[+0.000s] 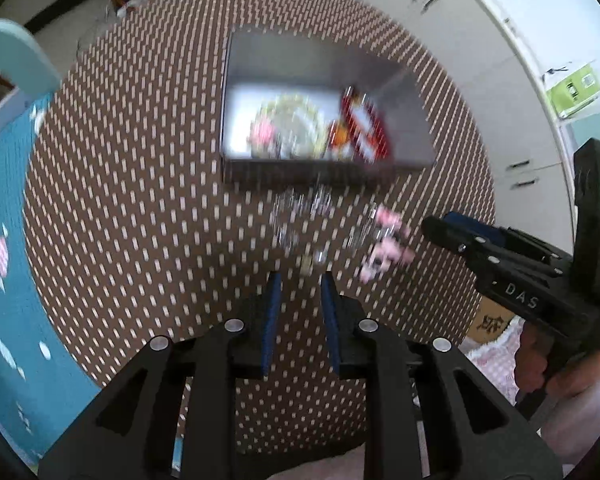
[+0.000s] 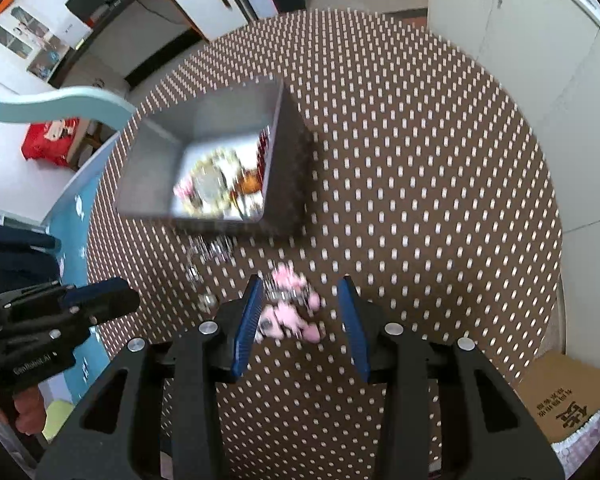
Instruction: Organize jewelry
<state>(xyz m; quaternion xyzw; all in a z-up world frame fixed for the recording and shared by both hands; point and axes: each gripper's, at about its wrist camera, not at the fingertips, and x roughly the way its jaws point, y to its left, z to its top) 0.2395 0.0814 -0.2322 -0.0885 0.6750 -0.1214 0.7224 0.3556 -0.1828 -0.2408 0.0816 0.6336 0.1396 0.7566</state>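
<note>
A grey open box (image 1: 404, 120) (image 2: 156, 160) stands on the round brown table and holds several jewelry pieces, among them a pale bead ring, a pink piece and a red bracelet (image 1: 364, 124). A pink bead bracelet (image 1: 388, 244) (image 2: 292, 308) and a clear silver chain (image 1: 300, 216) (image 2: 208, 256) lie on the table in front of the box. My right gripper (image 2: 300, 280) is open, its blue pads either side of the pink bracelet. My left gripper (image 1: 298, 276) is open and empty, just short of the silver chain. Both views are motion-blurred.
The table (image 1: 140, 200) (image 2: 420, 160) has a brown cloth with white dashes. A light blue chair (image 1: 16, 60) (image 2: 60, 104) stands at its left. White cabinets (image 2: 540, 40) are at the right. A cardboard box (image 2: 564, 396) sits low right.
</note>
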